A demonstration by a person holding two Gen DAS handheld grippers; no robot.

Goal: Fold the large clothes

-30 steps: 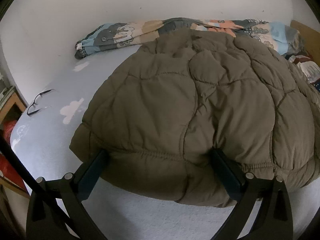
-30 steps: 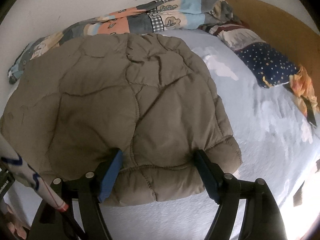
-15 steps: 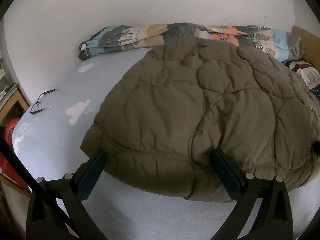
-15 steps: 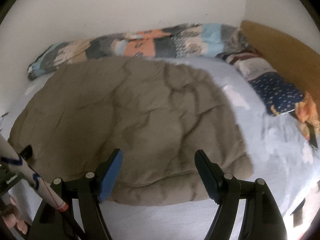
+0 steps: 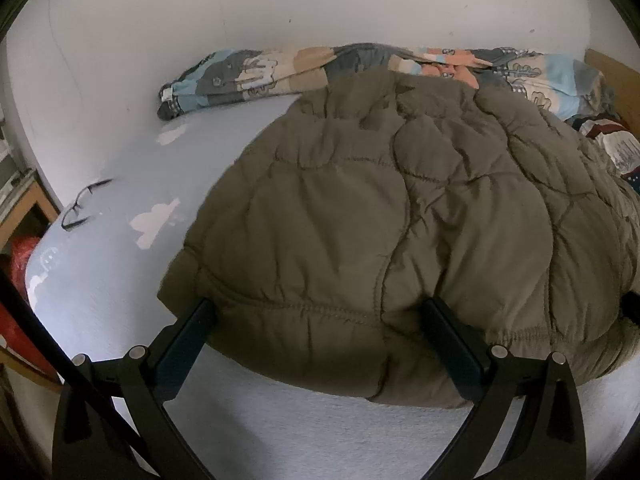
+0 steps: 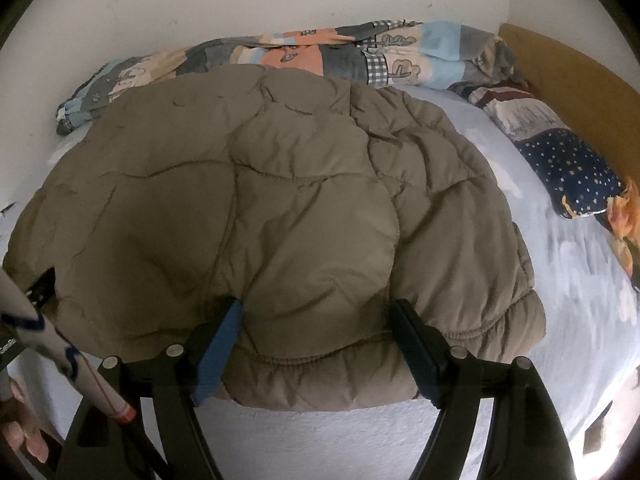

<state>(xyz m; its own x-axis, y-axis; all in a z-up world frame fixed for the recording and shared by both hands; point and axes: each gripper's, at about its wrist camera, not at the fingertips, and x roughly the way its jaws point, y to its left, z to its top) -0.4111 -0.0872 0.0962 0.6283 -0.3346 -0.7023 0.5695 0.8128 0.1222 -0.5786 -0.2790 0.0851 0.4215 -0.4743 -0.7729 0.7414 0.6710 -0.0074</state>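
The olive quilted jacket [image 5: 400, 216] lies folded in a puffy bundle on the bed [image 5: 100, 272]; both grippers, left gripper [image 5: 320, 320] and right gripper [image 6: 320, 320], have fingers spread wide over its near hem, gripping nothing; only tidying seems left.

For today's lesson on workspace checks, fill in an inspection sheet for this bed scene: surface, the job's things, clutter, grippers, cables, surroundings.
Surface: bed with a pale blue sheet, cloud print.
Job's things: olive quilted jacket spread flat, hem toward the cameras.
Clutter: eyeglasses on the sheet; patchwork blanket bunched along the wall; star-print pillow.
Grippers: left gripper and right gripper wide open, each straddling the hem; pressing not evident.
Cables: nothing seen.
Surroundings: white wall, wooden headboard, wooden shelf.
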